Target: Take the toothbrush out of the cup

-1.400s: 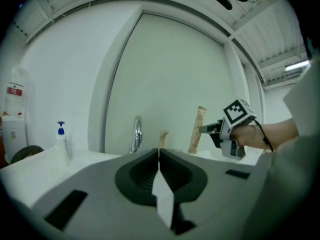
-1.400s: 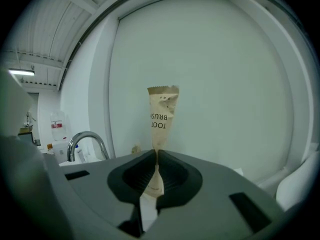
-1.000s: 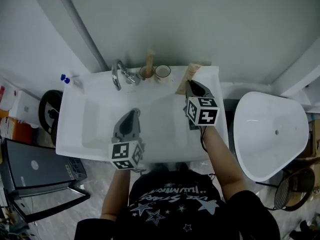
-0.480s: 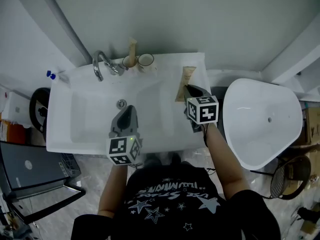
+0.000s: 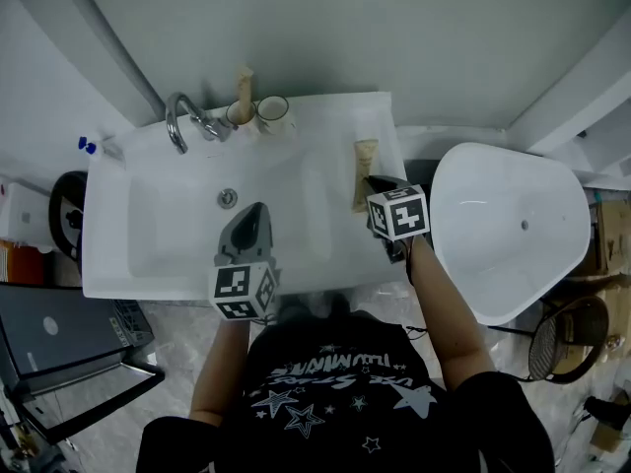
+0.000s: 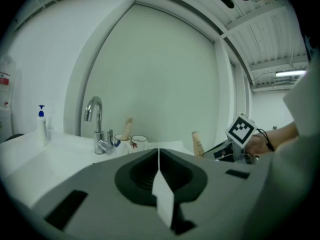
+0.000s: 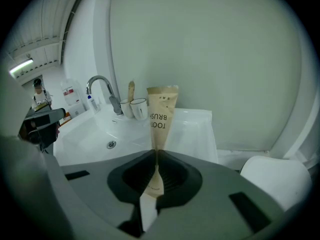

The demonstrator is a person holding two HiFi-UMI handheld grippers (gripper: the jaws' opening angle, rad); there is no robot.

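Observation:
A toothbrush in a tan paper sleeve (image 5: 363, 170) (image 7: 161, 119) is pinched at its near end by my right gripper (image 5: 373, 185) (image 7: 156, 151), which is shut on it over the sink's right ledge. The sleeve points up and away, toward the back wall. Two white cups (image 5: 273, 113) (image 7: 138, 109) stand at the back rim beside the faucet (image 5: 182, 116). The left cup (image 5: 242, 114) holds another tan sleeve (image 5: 244, 85) (image 6: 128, 126). My left gripper (image 5: 254, 213) (image 6: 158, 151) is shut with nothing in it, above the basin's front.
The white sink (image 5: 148, 225) has a drain (image 5: 228, 198) in its middle. A blue-capped bottle (image 5: 91, 147) stands at its back left corner. A white toilet (image 5: 503, 235) is close on the right, a dark bin (image 5: 59, 215) on the left.
My right gripper has drawn the sleeved toothbrush back from the cups and down, toward the sink's near right side. The left gripper has pulled back slightly toward the sink's front edge.

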